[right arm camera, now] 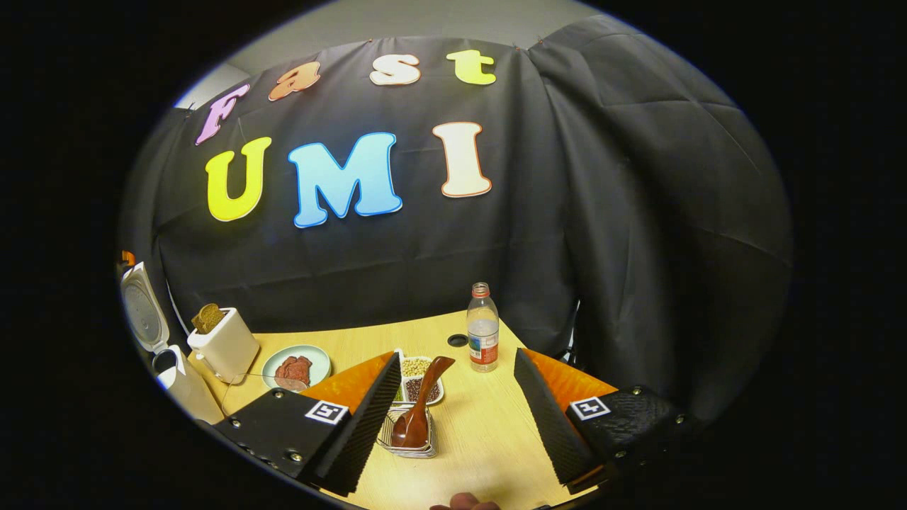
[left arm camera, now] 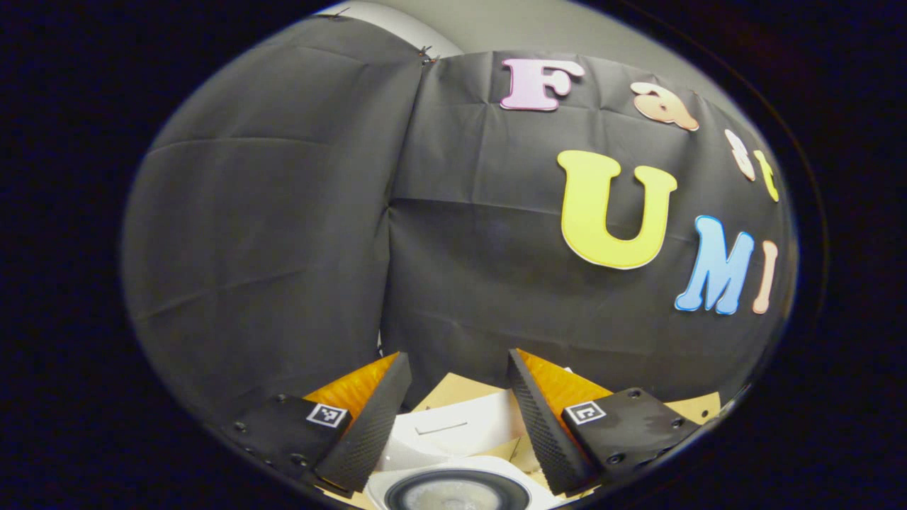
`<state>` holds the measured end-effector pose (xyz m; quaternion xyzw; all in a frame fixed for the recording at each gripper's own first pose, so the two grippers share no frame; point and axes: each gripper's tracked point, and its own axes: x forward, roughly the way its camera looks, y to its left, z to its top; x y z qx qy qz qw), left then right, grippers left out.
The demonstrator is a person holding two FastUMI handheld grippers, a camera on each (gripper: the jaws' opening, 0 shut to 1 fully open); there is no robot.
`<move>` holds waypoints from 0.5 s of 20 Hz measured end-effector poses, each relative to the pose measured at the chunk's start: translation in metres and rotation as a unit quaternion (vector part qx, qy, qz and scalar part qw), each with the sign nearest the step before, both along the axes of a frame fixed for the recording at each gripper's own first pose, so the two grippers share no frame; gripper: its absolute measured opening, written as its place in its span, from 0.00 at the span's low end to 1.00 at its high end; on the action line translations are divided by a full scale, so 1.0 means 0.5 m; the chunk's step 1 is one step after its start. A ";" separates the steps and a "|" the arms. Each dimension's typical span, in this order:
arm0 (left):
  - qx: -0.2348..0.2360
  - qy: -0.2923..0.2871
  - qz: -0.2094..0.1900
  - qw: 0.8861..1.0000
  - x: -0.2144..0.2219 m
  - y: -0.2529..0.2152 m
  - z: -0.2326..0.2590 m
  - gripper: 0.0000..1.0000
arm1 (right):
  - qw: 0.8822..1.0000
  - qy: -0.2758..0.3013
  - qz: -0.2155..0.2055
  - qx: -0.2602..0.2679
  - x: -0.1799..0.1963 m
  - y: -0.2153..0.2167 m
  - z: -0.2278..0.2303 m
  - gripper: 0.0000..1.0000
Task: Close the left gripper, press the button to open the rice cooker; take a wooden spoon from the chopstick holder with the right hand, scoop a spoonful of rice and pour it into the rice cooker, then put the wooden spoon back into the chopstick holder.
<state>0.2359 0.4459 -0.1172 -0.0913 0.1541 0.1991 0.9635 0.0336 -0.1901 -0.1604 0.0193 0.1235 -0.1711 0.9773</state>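
The rice cooker (right arm camera: 152, 333) sits at the far left of the table (right arm camera: 489, 439), lid already up, so it's spoon time. The left gripper (left arm camera: 453, 418) hangs over the cooker with its fingers spread apart. The right gripper (right arm camera: 453, 418) is wide open too, empty, just short of the chopstick holder (right arm camera: 407, 435) — the wooden spoon (right arm camera: 421, 404) stands tilted in it, bowl down. I'd guess it's light, stiff and a bit slick, so pinch the upper handle.
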 end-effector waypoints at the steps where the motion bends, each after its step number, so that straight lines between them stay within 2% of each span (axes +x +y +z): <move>1: 0.001 0.000 -0.001 1.000 -0.008 -0.009 0.000 0.96 | 1.000 -0.004 0.003 -0.002 0.000 0.004 0.007 0.98; 3: 0.010 -0.005 -0.001 1.000 -0.027 -0.038 -0.004 0.94 | 1.000 -0.015 0.011 -0.006 0.002 0.011 0.020 0.98; 5: 0.023 -0.014 0.001 1.000 -0.049 -0.070 -0.004 0.96 | 1.000 -0.022 0.014 -0.003 -0.001 0.011 0.026 0.98; 6: 0.026 -0.019 0.004 0.999 -0.063 -0.087 -0.005 0.98 | 0.999 -0.027 0.019 0.003 -0.003 0.014 0.030 0.98; 7: 0.027 -0.022 0.006 0.999 -0.079 -0.100 -0.007 0.94 | 0.999 -0.033 0.025 0.009 -0.005 0.017 0.037 0.98; 10: 0.028 -0.031 0.010 0.999 -0.131 -0.153 -0.028 0.96 | 0.998 -0.050 0.032 0.008 -0.018 0.010 0.065 0.98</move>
